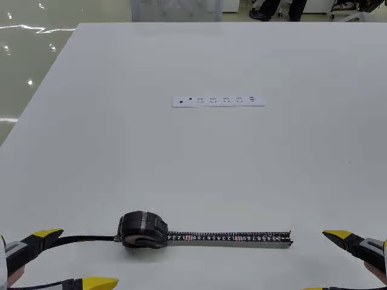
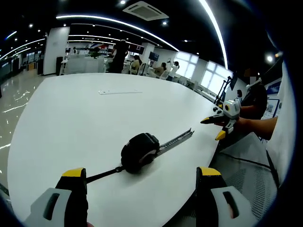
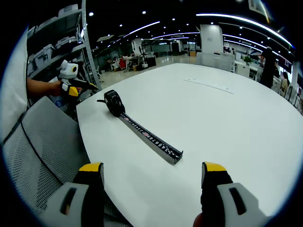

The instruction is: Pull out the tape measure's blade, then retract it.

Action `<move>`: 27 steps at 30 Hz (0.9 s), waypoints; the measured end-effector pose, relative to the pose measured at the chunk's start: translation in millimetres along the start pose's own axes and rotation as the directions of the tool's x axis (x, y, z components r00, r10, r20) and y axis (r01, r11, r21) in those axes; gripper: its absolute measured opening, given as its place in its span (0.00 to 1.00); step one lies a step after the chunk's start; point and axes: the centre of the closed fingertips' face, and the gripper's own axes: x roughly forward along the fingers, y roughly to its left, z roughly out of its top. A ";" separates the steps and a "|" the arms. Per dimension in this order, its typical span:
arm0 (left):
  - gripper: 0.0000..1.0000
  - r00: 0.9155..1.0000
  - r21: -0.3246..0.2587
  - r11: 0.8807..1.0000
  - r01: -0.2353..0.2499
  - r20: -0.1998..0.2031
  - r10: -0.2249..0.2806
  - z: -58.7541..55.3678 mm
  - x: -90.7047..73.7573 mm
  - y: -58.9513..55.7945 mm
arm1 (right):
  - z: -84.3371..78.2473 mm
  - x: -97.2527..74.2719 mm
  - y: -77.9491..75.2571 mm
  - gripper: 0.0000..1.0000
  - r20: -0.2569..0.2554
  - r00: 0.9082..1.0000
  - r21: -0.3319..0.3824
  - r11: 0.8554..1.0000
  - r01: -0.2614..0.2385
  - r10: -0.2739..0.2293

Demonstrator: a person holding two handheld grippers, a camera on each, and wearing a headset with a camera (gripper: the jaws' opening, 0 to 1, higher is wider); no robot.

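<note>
Near the front edge of the table (image 1: 242, 169), the tape measure (image 1: 143, 229) lies flat with its blade (image 1: 230, 238) already drawn out, so you are probably at the retracting half of the job. Its long axis runs straight across in front of you, side to side. The black case (image 3: 114, 102) is at the left end, the blade's hooked tip (image 1: 289, 237) is at the right, and a dark strap (image 1: 84, 239) trails left from the case. That line points almost from one gripper to the other. Your left gripper (image 1: 77, 257) sits beside the strap and nearer the case. Your right gripper (image 1: 320, 261) is near the tip but apart from it. Both have their jaws spread wide with nothing between them. Judging from this, the case is the left's to steady and the tip the right's to guide back along that axis.
</note>
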 end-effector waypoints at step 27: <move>0.92 0.998 -0.013 1.000 -0.011 -0.056 0.010 15.8 46.5 -14.8 | 2.1 2.1 -2.3 0.85 0.016 1.000 0.003 1.000 -0.008 0.008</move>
